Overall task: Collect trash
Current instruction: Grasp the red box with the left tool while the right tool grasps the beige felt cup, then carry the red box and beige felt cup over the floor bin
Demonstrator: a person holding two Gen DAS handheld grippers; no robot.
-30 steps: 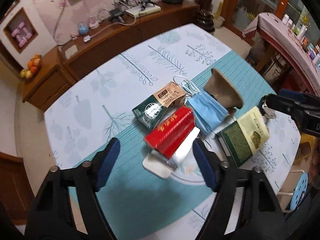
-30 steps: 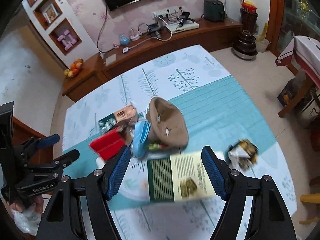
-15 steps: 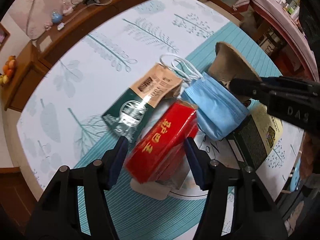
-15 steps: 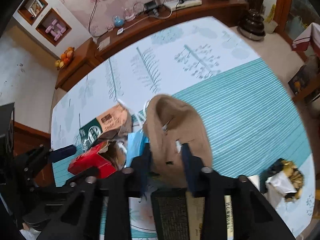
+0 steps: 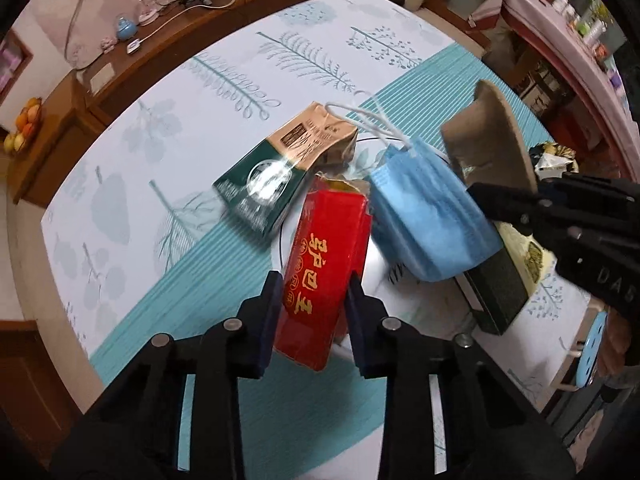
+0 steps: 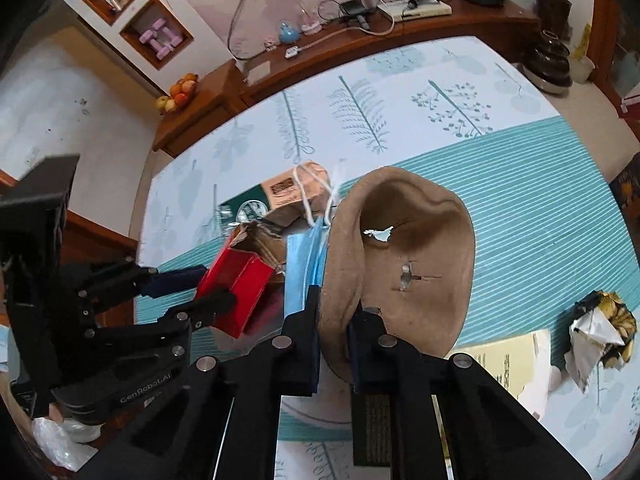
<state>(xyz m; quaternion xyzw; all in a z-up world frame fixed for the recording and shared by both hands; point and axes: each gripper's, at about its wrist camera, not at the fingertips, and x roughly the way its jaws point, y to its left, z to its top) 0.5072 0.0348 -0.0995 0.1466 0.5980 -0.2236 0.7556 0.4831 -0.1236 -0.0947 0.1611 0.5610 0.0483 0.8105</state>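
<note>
My left gripper [image 5: 312,292] is shut on a red carton with gold characters [image 5: 324,272], lifted off the table; it also shows in the right wrist view [image 6: 236,284]. My right gripper [image 6: 334,312] is shut on the rim of a tan felt hat [image 6: 404,260], seen edge-on in the left wrist view [image 5: 492,140]. A blue face mask [image 5: 428,220] lies between carton and hat. A green and tan coffee pack [image 5: 280,168] lies behind the carton.
A green and cream booklet [image 5: 508,280] lies under the right gripper. A crumpled wrapper [image 6: 600,328] lies at the table's right. A white plate [image 5: 376,256] sits under the pile. A wooden sideboard [image 6: 360,52] with cables runs behind the table [image 5: 160,160].
My left gripper closed on the red carton and lifted it. My right gripper closed on the hat's rim, which now stands more upright.
</note>
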